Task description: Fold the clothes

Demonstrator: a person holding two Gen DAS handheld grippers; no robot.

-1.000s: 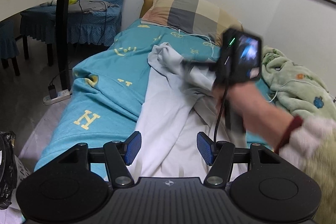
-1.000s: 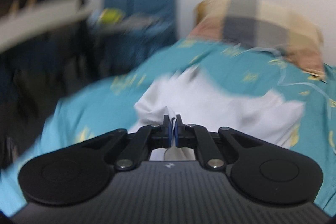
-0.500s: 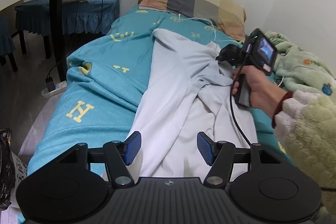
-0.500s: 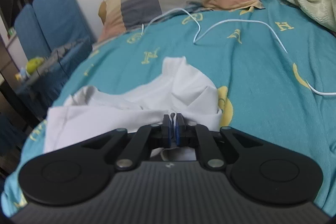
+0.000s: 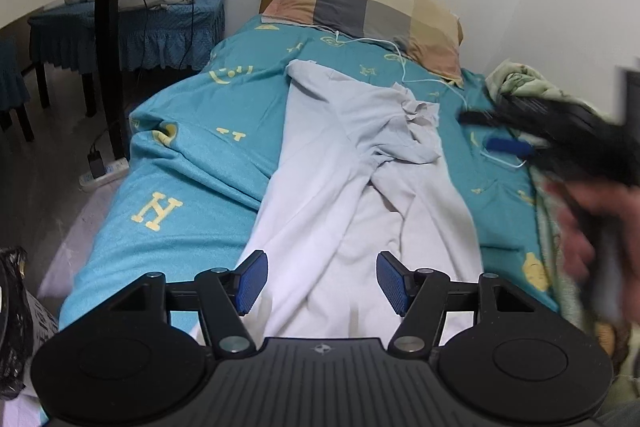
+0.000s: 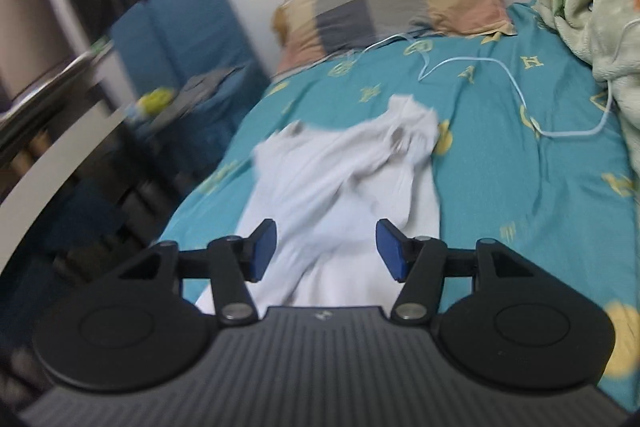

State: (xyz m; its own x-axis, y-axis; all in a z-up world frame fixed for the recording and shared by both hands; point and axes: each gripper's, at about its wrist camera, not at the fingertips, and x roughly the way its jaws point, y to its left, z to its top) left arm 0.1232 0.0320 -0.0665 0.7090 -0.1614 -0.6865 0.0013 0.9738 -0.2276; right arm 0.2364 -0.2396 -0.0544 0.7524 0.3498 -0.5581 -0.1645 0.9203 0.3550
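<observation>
A pale grey-white garment [image 5: 352, 187] lies lengthwise down the teal bed cover [image 5: 188, 155], with a bunched, crumpled part near its far right end. It also shows in the right wrist view [image 6: 340, 179], blurred. My left gripper [image 5: 320, 281] is open and empty, held just above the garment's near end. My right gripper [image 6: 326, 247] is open and empty above the garment; in the left wrist view it [image 5: 508, 147] is a blurred shape to the right of the garment.
A checked pillow [image 5: 368, 7] lies at the head of the bed against the wall. A white cable [image 6: 520, 95] runs across the cover. A green fleece blanket [image 6: 592, 11] is heaped on the right. A blue-covered chair [image 5: 132, 15] and a table leg [image 5: 110, 43] stand left of the bed.
My right gripper has opened, let go of the garment and pulled back to the right. The garment's far part now lies bunched on the bed. My left gripper stays open.
</observation>
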